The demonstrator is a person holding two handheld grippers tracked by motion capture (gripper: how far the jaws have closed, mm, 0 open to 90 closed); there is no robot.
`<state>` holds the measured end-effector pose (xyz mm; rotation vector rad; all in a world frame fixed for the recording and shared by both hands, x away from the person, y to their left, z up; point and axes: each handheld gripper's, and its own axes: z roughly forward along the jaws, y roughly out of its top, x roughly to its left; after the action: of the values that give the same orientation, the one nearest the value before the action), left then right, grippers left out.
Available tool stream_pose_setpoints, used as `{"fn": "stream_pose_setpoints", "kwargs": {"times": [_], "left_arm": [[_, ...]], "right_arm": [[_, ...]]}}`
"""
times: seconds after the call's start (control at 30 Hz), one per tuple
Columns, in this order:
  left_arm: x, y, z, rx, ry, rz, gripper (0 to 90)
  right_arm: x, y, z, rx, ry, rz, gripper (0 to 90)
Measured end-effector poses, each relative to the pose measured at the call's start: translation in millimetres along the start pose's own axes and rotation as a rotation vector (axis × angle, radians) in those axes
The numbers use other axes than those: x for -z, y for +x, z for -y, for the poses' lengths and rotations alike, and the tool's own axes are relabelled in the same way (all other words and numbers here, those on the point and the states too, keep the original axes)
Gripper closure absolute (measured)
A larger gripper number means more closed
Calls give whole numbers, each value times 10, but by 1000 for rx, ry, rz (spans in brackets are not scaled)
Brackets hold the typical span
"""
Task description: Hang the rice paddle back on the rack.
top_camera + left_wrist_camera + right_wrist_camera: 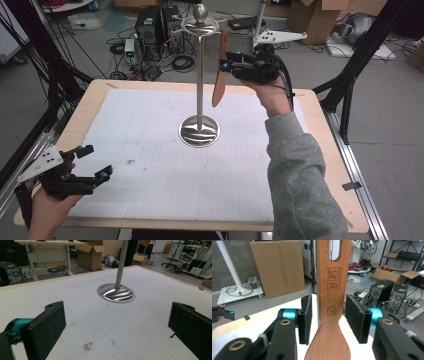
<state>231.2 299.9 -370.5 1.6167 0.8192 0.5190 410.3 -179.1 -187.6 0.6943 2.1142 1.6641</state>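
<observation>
Work in hand: the right gripper (223, 65) is at a wooden spatula (219, 70) that hangs from the top ring of a metal stand (200, 75).
Spatula place: at about 2 o'clock from the stand's round base (199, 131), in the air, blade downward, slotted handle up at the ring.
Right gripper state: in the right gripper view its jaws stand on both sides of the spatula (333, 302), with a small gap on each side, so I judge it open and not yet clamping.
Left gripper state: the left gripper (90, 162) rests at about 8 o'clock on the white mat (150, 165), jaws wide apart and holding nothing.
Risk one: if the jaws close off-centre, the spatula may swing and slip away, because it hangs freely.
Risk two: a sideways pull could tip the tall thin stand, since nothing holds its base.
Writing: a burned stamp on the spatula (334, 278) shows a crest and "SINCE", then a year I cannot read surely; a round mark sits below it.
</observation>
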Motion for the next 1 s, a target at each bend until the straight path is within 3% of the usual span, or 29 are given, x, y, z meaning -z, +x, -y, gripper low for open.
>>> {"fn": "stream_pose_setpoints", "kwargs": {"times": [0.3,0.43,0.57,1.0], "left_arm": [[-56,-13,-11,-2,2,12,18],[-100,-26,-27,-6,-1,21,18],[-180,-53,-34,-10,5,40,18],[-264,-18,-62,-5,-3,43,18]], "right_arm": [[108,-26,145,-61,-7,23,276],[187,-13,200,-54,-19,50,171],[257,-12,280,-57,-9,65,141],[379,34,513,-27,16,37,134]]}}
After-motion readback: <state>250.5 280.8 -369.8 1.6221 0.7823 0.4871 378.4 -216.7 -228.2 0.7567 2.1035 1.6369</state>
